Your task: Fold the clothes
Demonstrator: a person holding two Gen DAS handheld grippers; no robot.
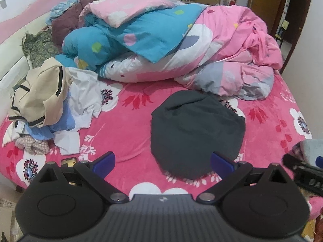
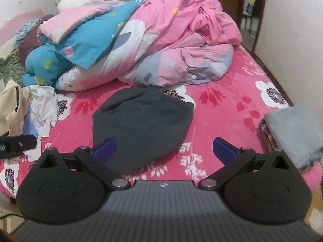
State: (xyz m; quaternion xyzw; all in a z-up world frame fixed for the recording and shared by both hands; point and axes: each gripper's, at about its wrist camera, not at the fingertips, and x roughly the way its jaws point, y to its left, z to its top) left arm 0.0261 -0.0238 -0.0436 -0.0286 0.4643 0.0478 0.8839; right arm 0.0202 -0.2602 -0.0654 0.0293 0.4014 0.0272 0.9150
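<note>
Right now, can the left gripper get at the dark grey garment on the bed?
Probably yes. The left gripper is open and empty, the dark grey garment lies flat just ahead on the pink bedspread, and nothing sits between them.

The bed (image 1: 129, 121) wears a fleecy, matt pink cover printed with flowers. On it lies a dark grey garment (image 1: 195, 129) of smooth, dull woven cloth. Behind the garment a quilt (image 1: 181, 46) of soft cotton looks puffy and crumpled. The left tongs (image 1: 162, 163) and right tongs (image 2: 164, 151) are matt black plastic with shiny metal rivets and blue rubbery pads.
</note>
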